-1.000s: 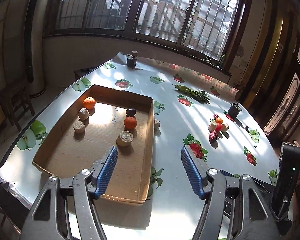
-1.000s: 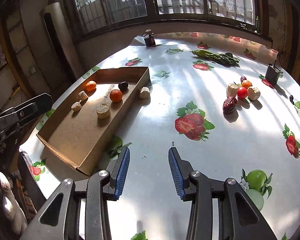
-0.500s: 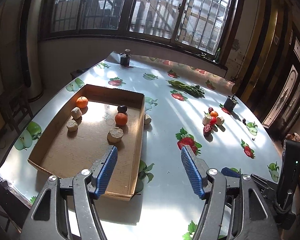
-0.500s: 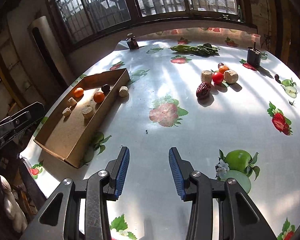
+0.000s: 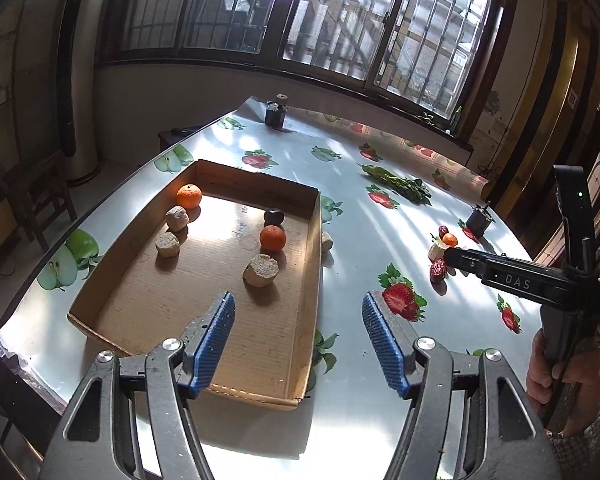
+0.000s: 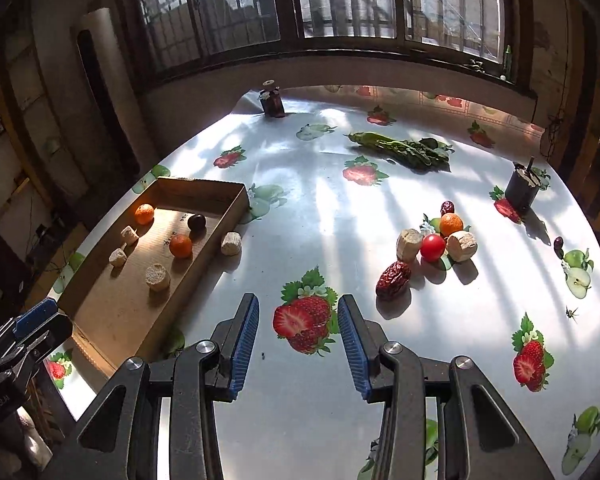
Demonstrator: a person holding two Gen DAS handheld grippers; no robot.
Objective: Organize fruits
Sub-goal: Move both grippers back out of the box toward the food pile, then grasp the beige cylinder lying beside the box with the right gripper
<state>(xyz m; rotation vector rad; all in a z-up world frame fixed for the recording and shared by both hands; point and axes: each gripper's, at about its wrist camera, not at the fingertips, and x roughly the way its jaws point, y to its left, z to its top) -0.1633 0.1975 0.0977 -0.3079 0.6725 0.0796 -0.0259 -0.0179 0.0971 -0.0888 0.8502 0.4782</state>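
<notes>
Right wrist view: your right gripper [image 6: 298,342] and left gripper [image 5: 296,344] are both spread and hold nothing. That red date [image 6: 393,279] looks soft, light and wrinkly, so pinch its middle gently.

Both my wrist cameras look down and forward along their fingers, toward the windows. My left one sits over the box [image 5: 204,312]; my right over open counter [image 6: 300,208]. Both share the box.

Barred windows [image 5: 300,20] in dark frames, sunlight streaking fruit-print tablecloth [image 6: 320,208], white standing unit [image 5: 76,80] at left wall, wooden chair [image 5: 32,200].
</notes>
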